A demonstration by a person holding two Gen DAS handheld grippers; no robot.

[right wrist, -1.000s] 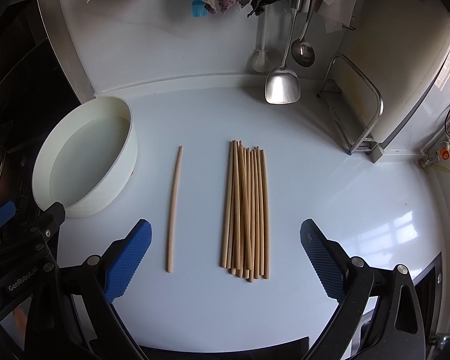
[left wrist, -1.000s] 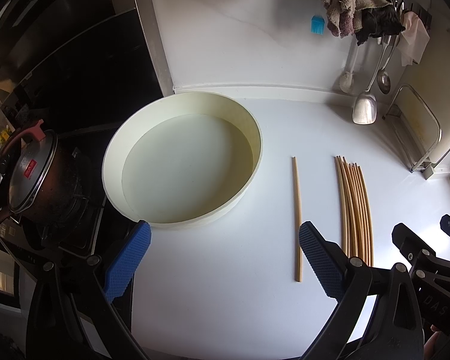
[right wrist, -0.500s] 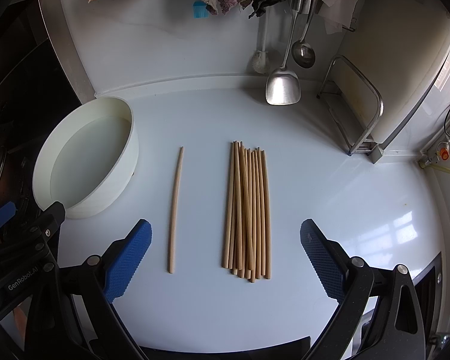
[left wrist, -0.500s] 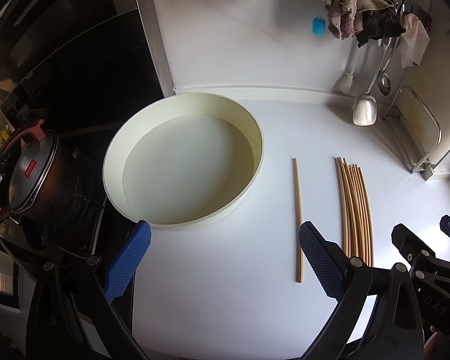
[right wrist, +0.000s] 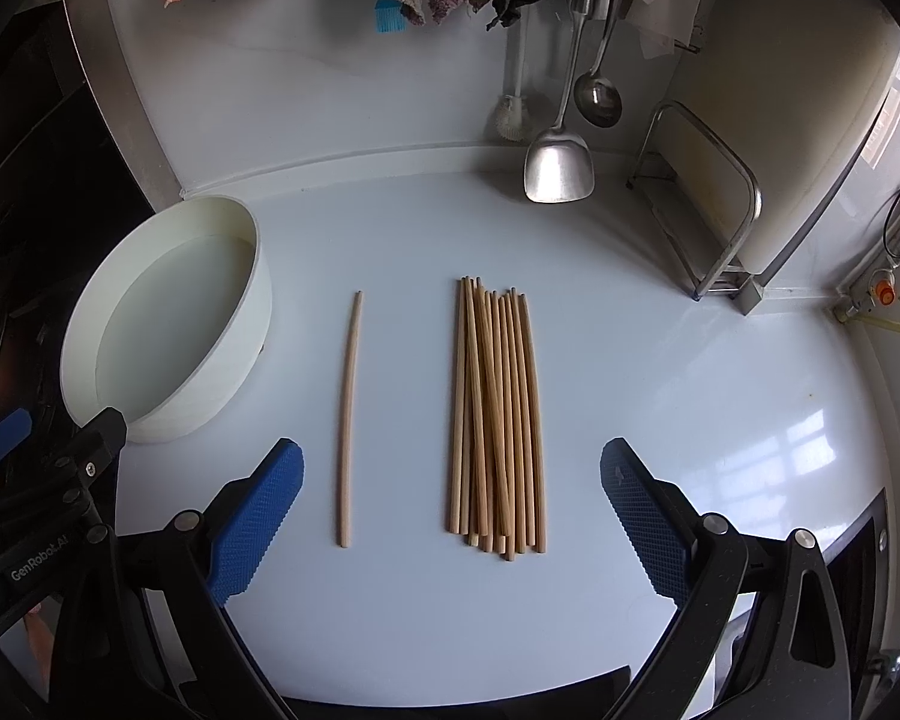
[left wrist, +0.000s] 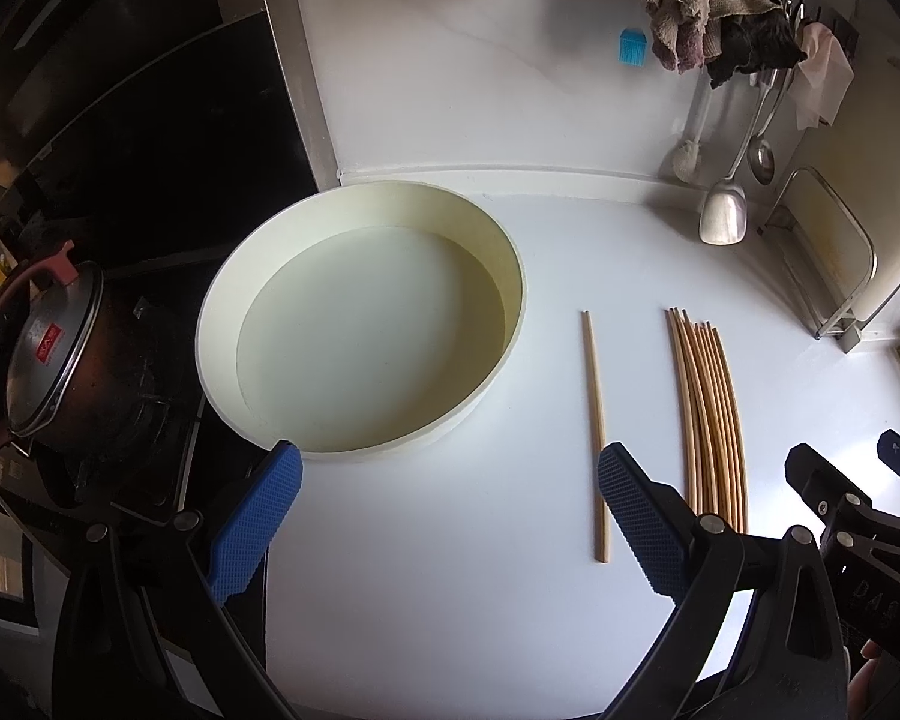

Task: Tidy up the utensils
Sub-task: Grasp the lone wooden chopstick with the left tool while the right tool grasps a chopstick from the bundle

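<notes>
Right now both grippers hover above the white counter (right wrist: 720, 372) with nothing in them. The left gripper (left wrist: 450, 516) has its blue-padded jaws spread wide, its left pad just in front of the round cream basin (left wrist: 360, 324) and its right pad just beside the near end of the single chopstick (left wrist: 594, 432). The right gripper (right wrist: 450, 516) is spread just as wide and grips nothing; the near ends of the single chopstick and of the bundle of chopsticks (right wrist: 498, 420) both lie between its pads, lower down on the counter. Taking the basin as the landmark: it sits at the counter's left edge, beside the dark stove where a lidded pot (left wrist: 54, 354) stands to its left. The single chopstick (right wrist: 349, 414) lies flat just right of the basin, apart from its wall, running straight away from the cameras. The bundle lies farther right of the basin, parallel to the lone stick and clear of it, its sticks packed side by side with a few crossing near the close end. Behind and right of the basin, a metal spatula (right wrist: 558, 162), a ladle (right wrist: 597, 96) and a white brush (right wrist: 513, 117) hang at the back wall beneath bunched cloths (left wrist: 684, 18), and a wire rack (right wrist: 708, 210) stands still farther right.
</notes>
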